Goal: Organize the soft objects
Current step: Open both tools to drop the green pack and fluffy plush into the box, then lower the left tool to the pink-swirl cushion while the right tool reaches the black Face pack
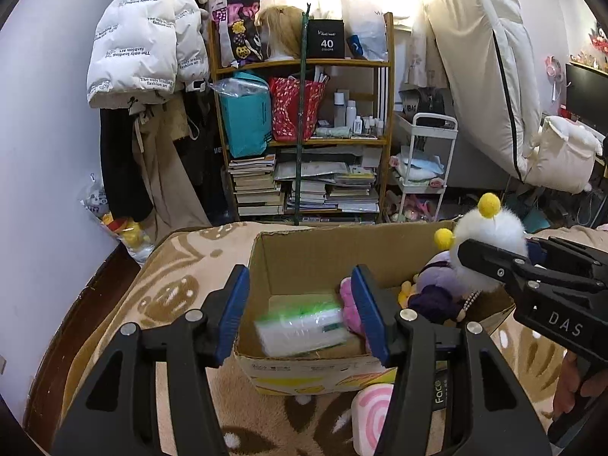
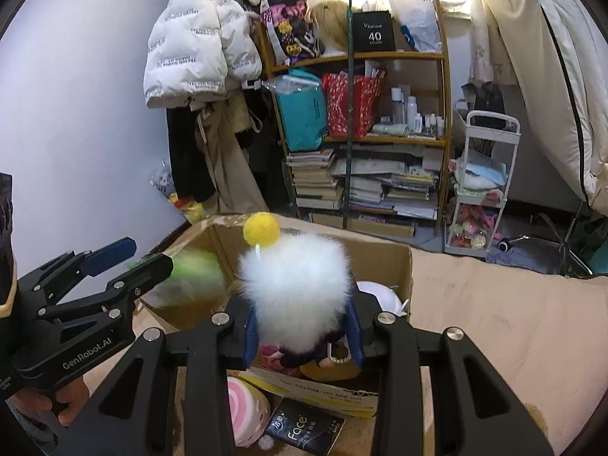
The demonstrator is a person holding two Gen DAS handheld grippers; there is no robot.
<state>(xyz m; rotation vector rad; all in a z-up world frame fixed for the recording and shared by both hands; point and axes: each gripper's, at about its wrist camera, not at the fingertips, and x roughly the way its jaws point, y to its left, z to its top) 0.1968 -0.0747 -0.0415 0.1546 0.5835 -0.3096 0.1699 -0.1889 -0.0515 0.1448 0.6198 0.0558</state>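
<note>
Fluffy white plush (image 2: 296, 292) clamped in your right gripper (image 2: 300, 330), cardboard box (image 1: 304, 243) on patterned blanket (image 1: 171, 288), bookshelf (image 1: 304, 114) at twelve o'clock, left gripper (image 1: 300, 311) jaws apart, angled down over box.

The green-and-white pack (image 1: 304, 326) in the box is motion-blurred, label unreadable. The fluffy white toy (image 2: 296, 292) hides most of the box interior. The pink swirl cushion (image 1: 370, 414) is half-covered.

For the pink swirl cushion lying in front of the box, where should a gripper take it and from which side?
Grip the pink swirl cushion across its rounded upper edge, coming from above: the box crowds its far side and a black Face packet lies beside it.
</note>
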